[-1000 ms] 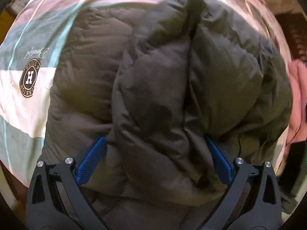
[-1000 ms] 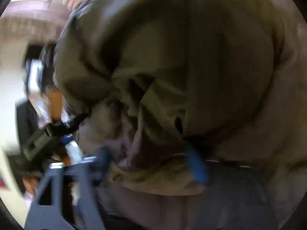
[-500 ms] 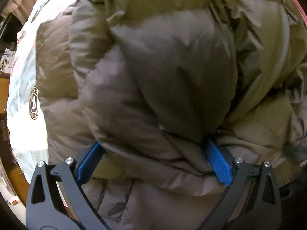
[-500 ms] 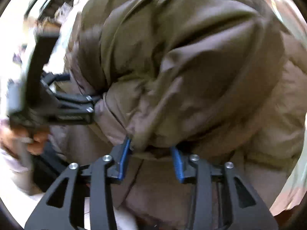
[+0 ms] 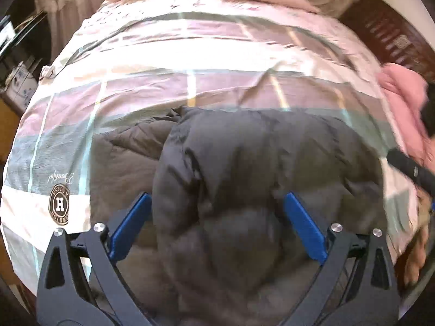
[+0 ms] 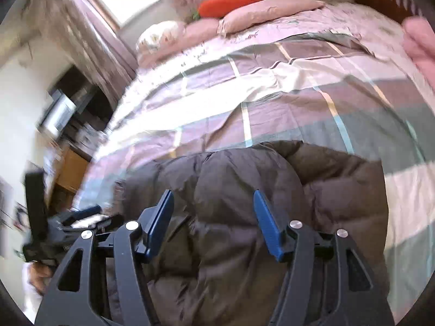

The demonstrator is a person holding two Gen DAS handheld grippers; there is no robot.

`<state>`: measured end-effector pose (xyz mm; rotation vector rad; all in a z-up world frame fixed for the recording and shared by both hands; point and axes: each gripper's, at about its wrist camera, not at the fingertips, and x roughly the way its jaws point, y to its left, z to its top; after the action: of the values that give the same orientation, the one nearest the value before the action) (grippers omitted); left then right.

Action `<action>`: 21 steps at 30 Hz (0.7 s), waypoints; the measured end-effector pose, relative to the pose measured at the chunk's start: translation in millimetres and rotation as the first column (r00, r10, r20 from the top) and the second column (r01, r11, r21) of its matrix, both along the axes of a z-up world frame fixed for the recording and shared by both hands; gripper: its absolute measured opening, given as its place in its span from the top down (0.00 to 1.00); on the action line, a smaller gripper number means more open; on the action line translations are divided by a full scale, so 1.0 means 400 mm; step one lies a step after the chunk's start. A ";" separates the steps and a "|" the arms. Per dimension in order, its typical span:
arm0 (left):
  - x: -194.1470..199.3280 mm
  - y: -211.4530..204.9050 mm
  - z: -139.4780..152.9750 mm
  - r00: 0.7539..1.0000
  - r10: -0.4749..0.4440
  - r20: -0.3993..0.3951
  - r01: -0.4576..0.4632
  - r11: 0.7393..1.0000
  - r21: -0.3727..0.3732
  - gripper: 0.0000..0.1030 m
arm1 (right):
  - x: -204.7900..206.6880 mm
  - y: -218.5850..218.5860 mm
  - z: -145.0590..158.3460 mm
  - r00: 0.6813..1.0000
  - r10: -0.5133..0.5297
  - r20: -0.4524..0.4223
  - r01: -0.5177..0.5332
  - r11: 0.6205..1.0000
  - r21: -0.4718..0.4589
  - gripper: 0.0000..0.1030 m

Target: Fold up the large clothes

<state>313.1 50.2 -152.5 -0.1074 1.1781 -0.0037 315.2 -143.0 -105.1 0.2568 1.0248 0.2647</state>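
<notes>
Where jacket [image 5: 244,168] lies, pink garment [image 5: 402,92] sits beside

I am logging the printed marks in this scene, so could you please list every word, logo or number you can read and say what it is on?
"H": centre of the round badge printed on the striped bedspread.
Ring lettering around that badge: upside down and too small to read.
Cursive word above the badge: upside down, not legible.
The dark puffer jacket: no text visible.
</notes>
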 end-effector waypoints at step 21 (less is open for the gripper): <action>-0.127 -0.028 -0.079 0.971 -0.112 -0.211 0.127 0.990 0.059 0.07 | -0.240 0.077 -0.078 0.958 0.137 -0.252 -0.183 0.969 -0.168 0.35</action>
<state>262.5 39.1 -184.3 0.0284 1.3907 -0.0574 219.2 -112.3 -136.1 0.0307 1.3038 0.2852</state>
